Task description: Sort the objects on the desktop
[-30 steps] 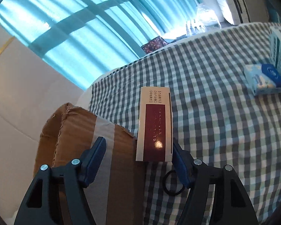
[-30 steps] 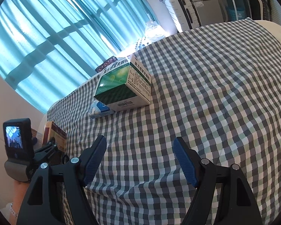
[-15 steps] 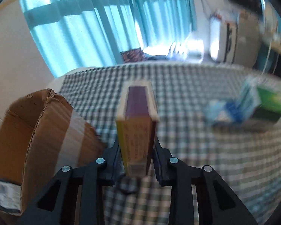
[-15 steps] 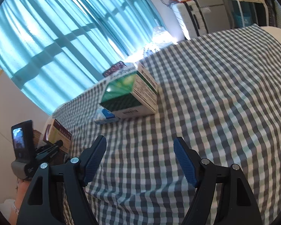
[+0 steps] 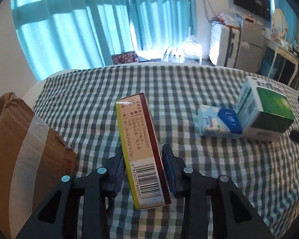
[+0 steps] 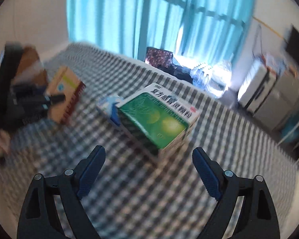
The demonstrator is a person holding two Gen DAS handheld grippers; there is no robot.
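Observation:
My left gripper (image 5: 143, 159) is shut on a maroon and tan medicine box (image 5: 141, 145) and holds it above the checked tablecloth, beside the cardboard box (image 5: 20, 151). A green and white medicine box (image 5: 269, 111) lies at the right with a blue tissue pack (image 5: 219, 123) against its left side. My right gripper (image 6: 149, 163) is open and empty, hovering just in front of the green box (image 6: 157, 117). The tissue pack (image 6: 111, 105) peeks out behind it. The left gripper with the maroon box (image 6: 67, 93) shows blurred at the left.
The open cardboard box stands at the table's left edge. The checked tablecloth (image 5: 209, 169) covers the table. Beyond the far edge are blue curtains, water bottles (image 5: 189, 51) and white cabinets (image 5: 235, 43).
My left gripper closed on the maroon box and lifted it off the cloth, turning it on edge. My right gripper moved toward the green box, staying open.

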